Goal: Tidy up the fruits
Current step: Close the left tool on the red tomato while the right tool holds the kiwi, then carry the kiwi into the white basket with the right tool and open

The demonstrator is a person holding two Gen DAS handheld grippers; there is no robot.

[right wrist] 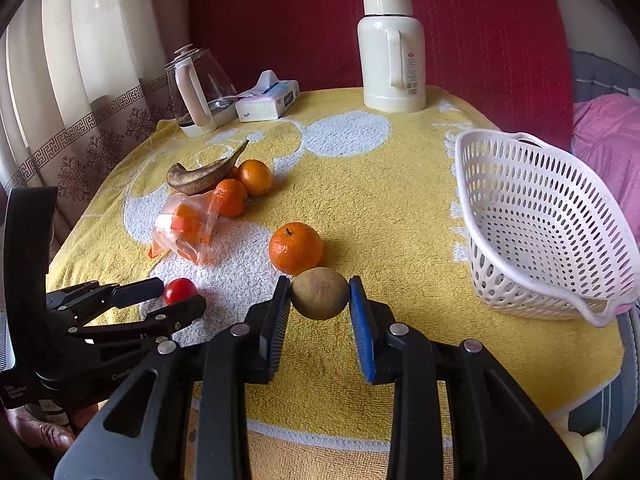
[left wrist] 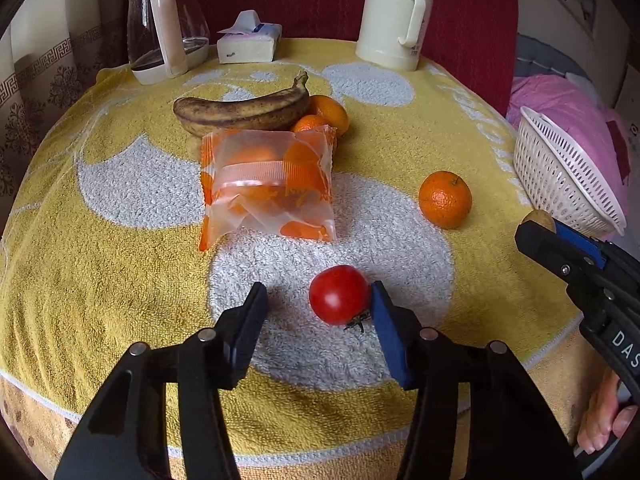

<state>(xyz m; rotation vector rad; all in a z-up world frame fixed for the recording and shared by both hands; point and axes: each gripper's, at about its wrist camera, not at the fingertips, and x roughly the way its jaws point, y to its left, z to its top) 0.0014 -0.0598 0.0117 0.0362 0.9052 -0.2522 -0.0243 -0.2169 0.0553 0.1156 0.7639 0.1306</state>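
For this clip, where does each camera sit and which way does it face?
Left wrist: on the left tongs, looking down at the tomato between its open fingers; right tongs and fingers at right.
Right wrist: on the right tongs, shut on a brown fruit, facing the basket; left tongs at left.
Shared: tomato, lone orange, flask.

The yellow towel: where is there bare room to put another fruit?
Bare towel lies between the lone orange and the white basket, and in front of the thermos. It is crowded around the banana, the two oranges and the bag.
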